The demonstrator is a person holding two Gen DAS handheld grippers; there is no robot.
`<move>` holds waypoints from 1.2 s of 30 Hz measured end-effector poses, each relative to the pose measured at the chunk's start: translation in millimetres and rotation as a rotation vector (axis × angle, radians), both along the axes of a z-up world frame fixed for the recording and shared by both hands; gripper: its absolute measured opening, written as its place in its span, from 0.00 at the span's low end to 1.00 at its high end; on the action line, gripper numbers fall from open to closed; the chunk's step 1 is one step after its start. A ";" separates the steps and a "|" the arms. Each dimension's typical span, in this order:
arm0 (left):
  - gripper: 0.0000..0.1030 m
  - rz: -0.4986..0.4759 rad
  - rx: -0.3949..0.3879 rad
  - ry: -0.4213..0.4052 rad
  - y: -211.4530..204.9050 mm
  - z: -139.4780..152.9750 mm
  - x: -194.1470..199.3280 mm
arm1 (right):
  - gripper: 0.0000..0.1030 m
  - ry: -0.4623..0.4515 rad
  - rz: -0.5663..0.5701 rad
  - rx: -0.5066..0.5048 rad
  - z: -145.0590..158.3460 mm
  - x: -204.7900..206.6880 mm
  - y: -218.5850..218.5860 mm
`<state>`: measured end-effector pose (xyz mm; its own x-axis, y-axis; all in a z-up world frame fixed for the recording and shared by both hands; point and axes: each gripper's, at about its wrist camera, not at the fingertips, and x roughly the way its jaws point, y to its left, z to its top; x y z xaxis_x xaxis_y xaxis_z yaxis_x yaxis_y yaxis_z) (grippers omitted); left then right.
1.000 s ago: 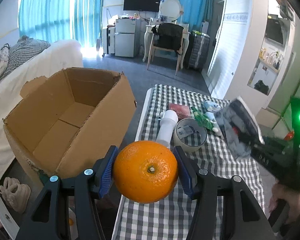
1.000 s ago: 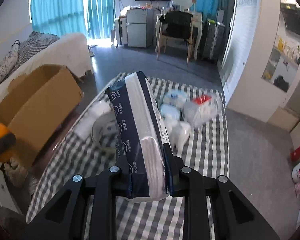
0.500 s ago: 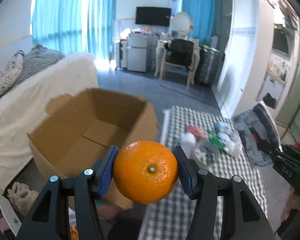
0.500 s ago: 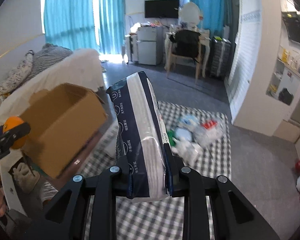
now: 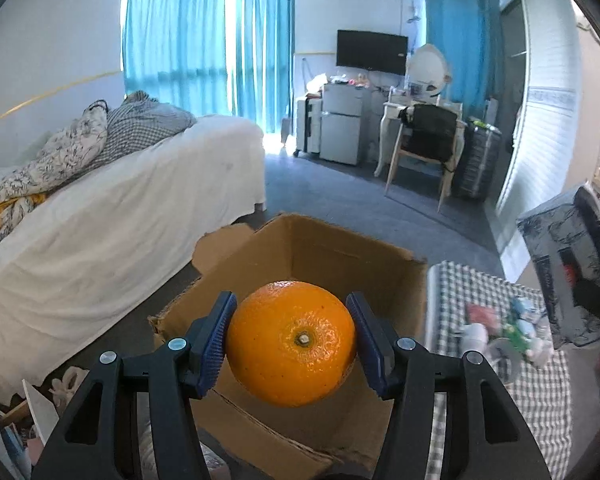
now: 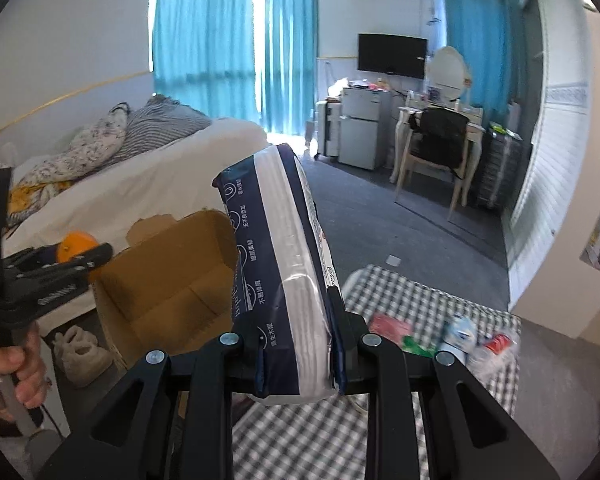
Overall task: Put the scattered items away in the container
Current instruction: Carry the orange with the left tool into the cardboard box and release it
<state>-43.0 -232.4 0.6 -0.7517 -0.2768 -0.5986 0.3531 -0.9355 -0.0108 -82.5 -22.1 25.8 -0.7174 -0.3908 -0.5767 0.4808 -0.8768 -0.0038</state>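
Observation:
My left gripper (image 5: 292,340) is shut on an orange (image 5: 291,343) and holds it in the air over the near side of an open, empty cardboard box (image 5: 332,256). My right gripper (image 6: 296,356) is shut on a navy-and-white tissue pack (image 6: 284,280), held upright above the checked table (image 6: 308,440), right of the box (image 6: 168,284). The left gripper with the orange (image 6: 74,246) shows at the far left of the right wrist view. The tissue pack (image 5: 568,268) shows at the right edge of the left wrist view.
Several small items, a red packet (image 6: 390,326), wipes packs (image 6: 458,332) and a tape roll (image 5: 504,360), lie on the checked table (image 5: 540,392). A white-covered bed (image 5: 112,216) stands left of the box. Shoes (image 6: 80,350) lie on the floor beside it.
My left gripper has carried the orange left from above the table to over the box. My right gripper has lifted the tissue pack and swung left toward the box.

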 end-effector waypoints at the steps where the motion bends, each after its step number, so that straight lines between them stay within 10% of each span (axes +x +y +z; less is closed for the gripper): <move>1: 0.56 0.004 0.004 -0.009 -5.2 -6.0 -3.7 | 0.23 -0.005 0.006 0.001 -2.9 -1.7 -4.7; 11: 0.58 0.004 0.030 -0.102 -20.2 -55.1 -29.0 | 0.23 -0.075 0.054 0.027 -39.6 -22.8 -45.7; 36: 0.74 0.103 -0.038 -0.033 -59.2 -21.5 20.2 | 0.27 -0.161 0.188 0.053 -82.8 -64.3 -141.3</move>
<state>-22.8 -291.6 -20.9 -0.6984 -0.3748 -0.6097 0.4469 -0.8938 0.0374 -146.8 -163.4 -57.0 -0.5317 -0.4749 -0.7013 0.6339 -0.7723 0.0423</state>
